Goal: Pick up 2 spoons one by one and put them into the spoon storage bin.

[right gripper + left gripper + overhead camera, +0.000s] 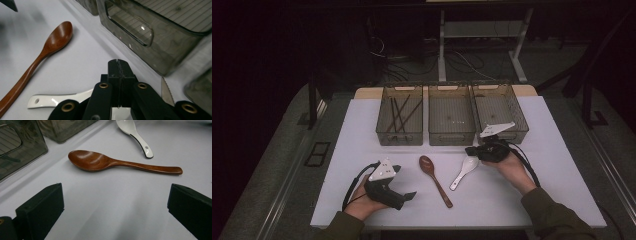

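Lying beneath closed fingers [119, 75]: white spoon [57, 100]

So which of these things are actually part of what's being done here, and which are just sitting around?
In the job:
- white spoon
- right tongs, shut, just above the white spoon's bowl
- three grey bins

Lying about for now:
- wooden spoon
- left tongs, open, holding nothing
- dark sticks in the left bin

A glossy reddish-brown wooden spoon [434, 179] and a white ceramic spoon [463, 172] edged in black lie on the pale white table [362, 150]. Along its far edge stand three smoky grey see-through bins [451, 116], the left one holding dark brown chopsticks [399, 113]. Both grippers [384, 187] are black with pale grey plates.
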